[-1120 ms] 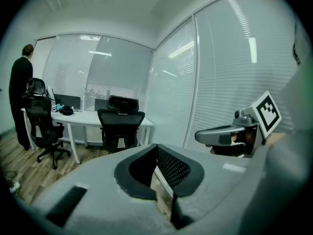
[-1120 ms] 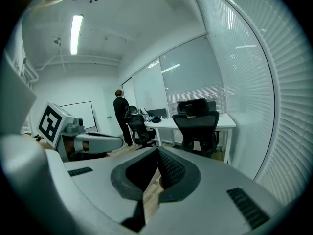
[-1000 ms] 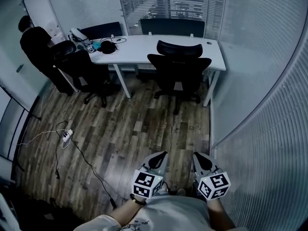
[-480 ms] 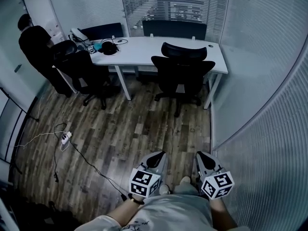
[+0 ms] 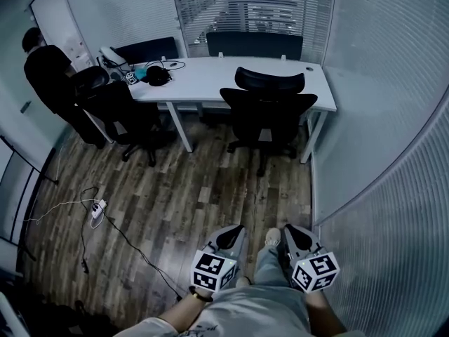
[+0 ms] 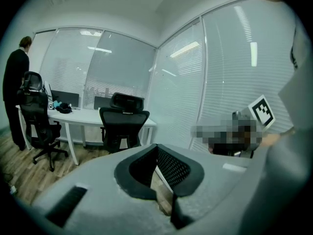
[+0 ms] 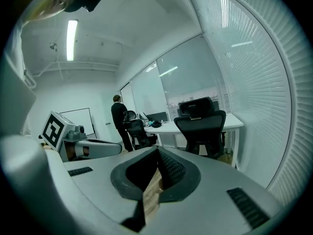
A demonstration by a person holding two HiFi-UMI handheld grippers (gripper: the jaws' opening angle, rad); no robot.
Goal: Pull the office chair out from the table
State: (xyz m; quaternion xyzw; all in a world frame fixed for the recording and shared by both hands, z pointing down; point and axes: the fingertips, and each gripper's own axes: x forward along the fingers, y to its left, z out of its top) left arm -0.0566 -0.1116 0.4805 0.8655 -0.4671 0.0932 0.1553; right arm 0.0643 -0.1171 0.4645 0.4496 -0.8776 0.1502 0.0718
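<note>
A black office chair [image 5: 270,111] with a headrest stands pushed in at the right half of the white table [image 5: 210,76]. It shows small ahead in the left gripper view [image 6: 122,124] and the right gripper view [image 7: 201,126]. My left gripper [image 5: 231,236] and right gripper [image 5: 289,236] hang side by side low in the head view, far short of the chair, both pointing toward it. Both are shut with nothing between the jaws.
A second black chair [image 5: 116,107] stands at the table's left end, with a person in dark clothes [image 5: 49,76] beside it. Headphones and small items lie on the table. A power strip [image 5: 97,208] and cable trail across the wooden floor. Blinded glass walls close the right side.
Both grippers have moved forward toward the chair, which sits slightly lower and nearer in the head view. A foot now shows between them.
</note>
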